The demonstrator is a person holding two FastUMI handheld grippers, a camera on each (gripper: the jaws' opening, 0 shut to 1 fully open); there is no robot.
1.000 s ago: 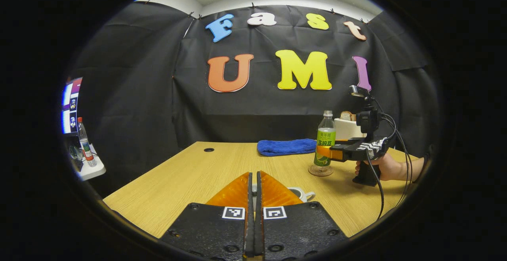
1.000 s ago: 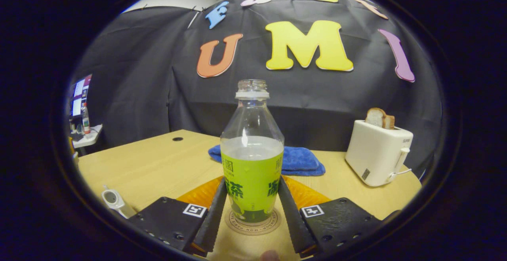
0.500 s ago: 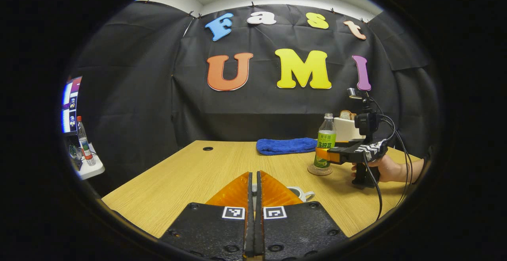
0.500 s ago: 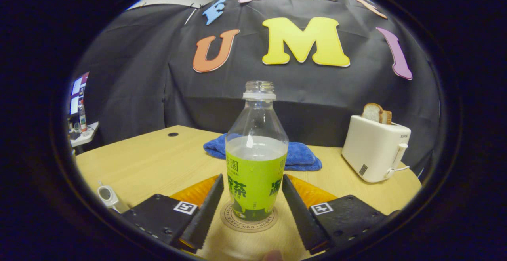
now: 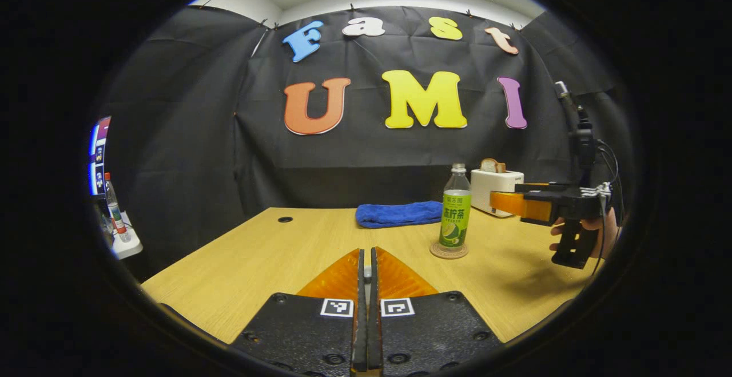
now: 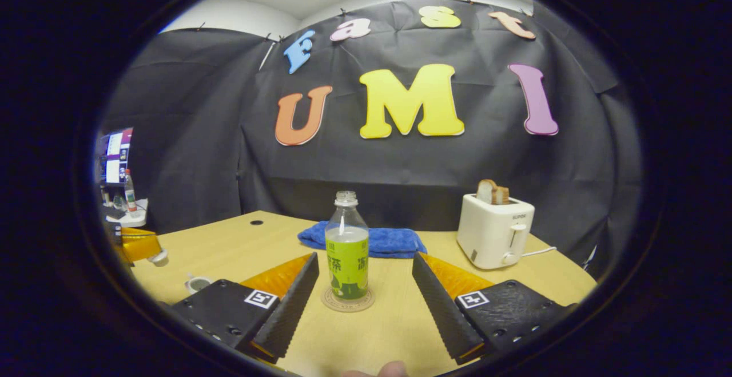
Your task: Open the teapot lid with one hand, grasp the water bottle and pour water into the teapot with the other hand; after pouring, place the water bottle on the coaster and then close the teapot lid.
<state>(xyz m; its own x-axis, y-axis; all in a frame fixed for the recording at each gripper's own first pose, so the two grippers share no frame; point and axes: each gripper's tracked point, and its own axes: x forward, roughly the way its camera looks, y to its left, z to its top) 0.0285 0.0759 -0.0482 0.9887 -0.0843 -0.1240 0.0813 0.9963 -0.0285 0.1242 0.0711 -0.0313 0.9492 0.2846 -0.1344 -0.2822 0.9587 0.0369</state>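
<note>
The water bottle (image 6: 346, 260) with a green label and no cap stands upright on a round coaster (image 6: 347, 302). My right gripper (image 6: 365, 261) is open, its fingers well short of the bottle and apart from it. The bottle (image 5: 454, 217) and coaster (image 5: 449, 250) also appear in the left gripper view, with the right gripper (image 5: 506, 202) held by a hand to their right. My left gripper (image 5: 366, 251) is shut, a small pale piece of the teapot lid between its tips. At far left the left gripper (image 6: 140, 246) holds the white lid (image 6: 158, 257) above the open white teapot (image 6: 197, 283).
A blue towel (image 6: 366, 239) lies behind the bottle. A white toaster (image 6: 494, 231) with bread stands at back right, its cord trailing right. The wooden table (image 5: 257, 257) has a cable hole at back left. A side shelf with a bottle (image 5: 114, 217) stands beyond the table's left edge.
My right gripper opened wider, let go of the bottle and drew back and up. The bottle stays on the coaster. My left gripper shifted, and the teapot passed out of its view.
</note>
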